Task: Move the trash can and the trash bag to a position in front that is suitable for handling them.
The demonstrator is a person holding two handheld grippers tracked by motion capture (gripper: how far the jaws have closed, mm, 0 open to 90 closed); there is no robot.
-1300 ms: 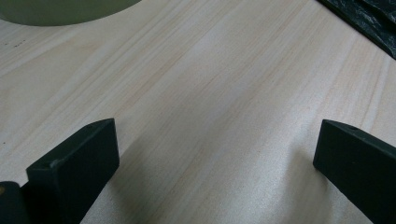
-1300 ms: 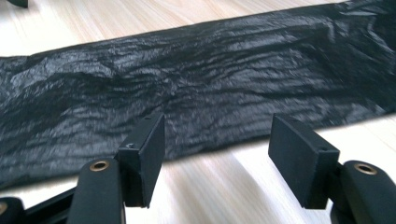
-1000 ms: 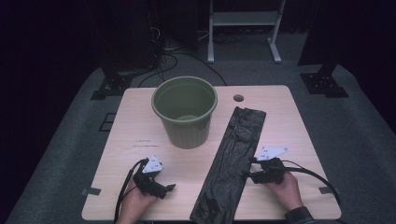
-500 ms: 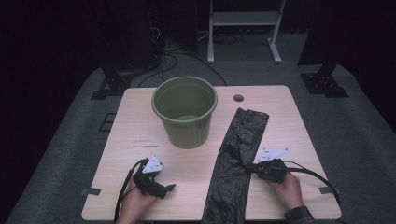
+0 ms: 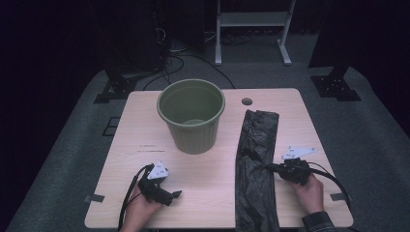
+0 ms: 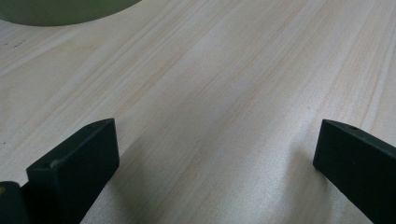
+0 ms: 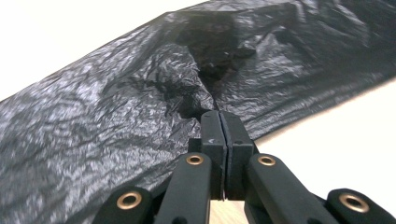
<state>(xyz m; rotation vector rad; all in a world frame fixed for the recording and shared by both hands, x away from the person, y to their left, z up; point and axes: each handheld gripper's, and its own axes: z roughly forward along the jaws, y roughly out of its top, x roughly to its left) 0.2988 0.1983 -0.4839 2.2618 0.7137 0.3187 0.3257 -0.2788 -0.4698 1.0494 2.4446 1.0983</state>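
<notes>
Since the earlier frames the black plastic bag (image 5: 255,169) has been drawn narrower and turned a little on the table (image 5: 145,125) — its near end now lies closer to the person's right hand, and a ridge has risen in the film where it is held. The right gripper (image 5: 270,167) has just been closing, with the bag between the jaws; in the right gripper view its pads are seen pressed flat together on a pinch of the crinkled film (image 7: 205,100), which is pulled up into a small tent. The bag is stretched from about six o'clock to one o'clock on the table, at three o'clock from the green bucket (image 5: 191,116) and apart from it.

The left gripper (image 5: 176,194) is resting near seven o'clock, its jaws spread wide over bare wood, nothing between them.

The step in hand is judged to be the taking of the bag, probably so that the bucket can be lined. For the next move the bag has to be lifted clear — and its mouth must be found and opened, for which the free left gripper will be needed on the opposite layer. Thin film can slip or tear, so a slow pull is advised.
</notes>
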